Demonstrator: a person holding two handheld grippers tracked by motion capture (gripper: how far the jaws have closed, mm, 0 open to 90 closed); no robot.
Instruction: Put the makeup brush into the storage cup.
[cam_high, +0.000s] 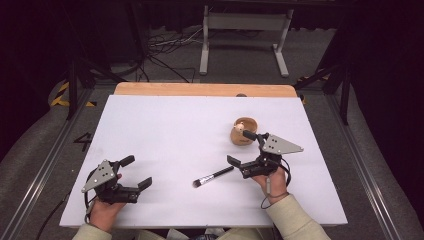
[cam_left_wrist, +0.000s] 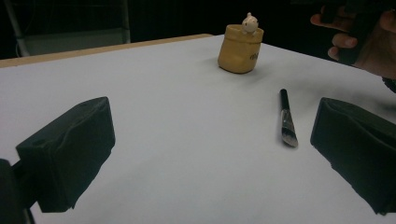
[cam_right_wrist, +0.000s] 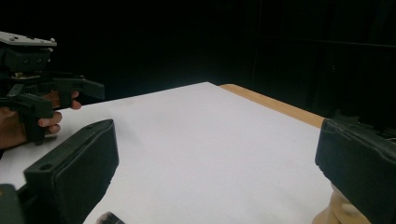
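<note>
A black makeup brush (cam_high: 213, 176) lies flat on the white table top (cam_high: 175, 130), its bristles pointing toward the near edge. Behind it stands a tan pouch-shaped holder (cam_high: 243, 131) with a small pale figure peeking out. My right gripper (cam_high: 241, 148) is open just right of the brush handle, and its far jaw is close to the holder. My left gripper (cam_high: 136, 171) is open near the front left, with nothing between its jaws. The left gripper view shows the brush (cam_left_wrist: 286, 119) and the holder (cam_left_wrist: 240, 55) ahead. In the right gripper view, the holder (cam_right_wrist: 338, 212) sits partly behind the right-hand jaw.
A wooden strip (cam_high: 200, 89) runs along the table's far edge. Beyond it are a grey frame stand (cam_high: 243, 35) and cables on the floor. Metal rails flank both sides of the table. The left gripper (cam_right_wrist: 65, 98) appears at far left in the right gripper view.
</note>
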